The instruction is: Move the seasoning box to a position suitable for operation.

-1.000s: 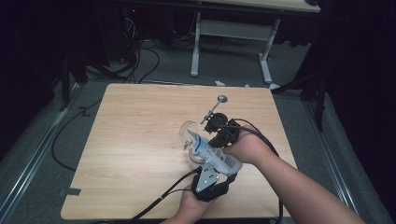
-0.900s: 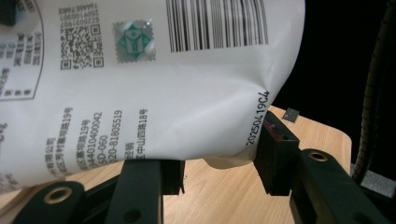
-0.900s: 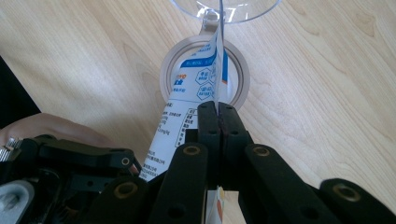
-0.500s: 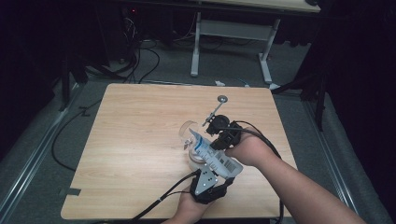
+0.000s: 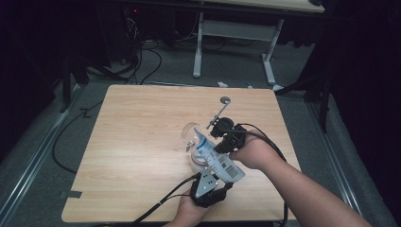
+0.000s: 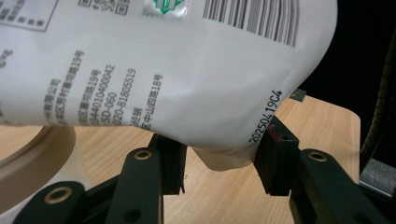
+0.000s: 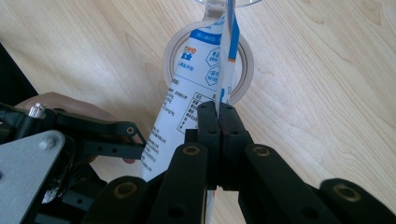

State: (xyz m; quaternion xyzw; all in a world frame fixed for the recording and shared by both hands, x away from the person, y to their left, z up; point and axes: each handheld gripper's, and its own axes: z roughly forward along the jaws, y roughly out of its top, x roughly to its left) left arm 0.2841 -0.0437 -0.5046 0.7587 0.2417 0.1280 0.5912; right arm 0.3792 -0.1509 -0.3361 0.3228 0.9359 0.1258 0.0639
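Presently: left gripper — jaws part-open, clamped across the bulging lower end of white pouch | pouch — tilted, above clear bowl on table | right gripper — jaws pinched flat on the pouch's upper edge.

I hold a soft white pouch with blue print, a barcode and small black text, slanted above the table: its lower, bulging end sits between the pads of my left gripper, and its thin upper edge is pinched flat in my right gripper. The top end tips toward a clear glass bowl standing upright on the wooden table, just beneath and beside the pouch's upper corner.
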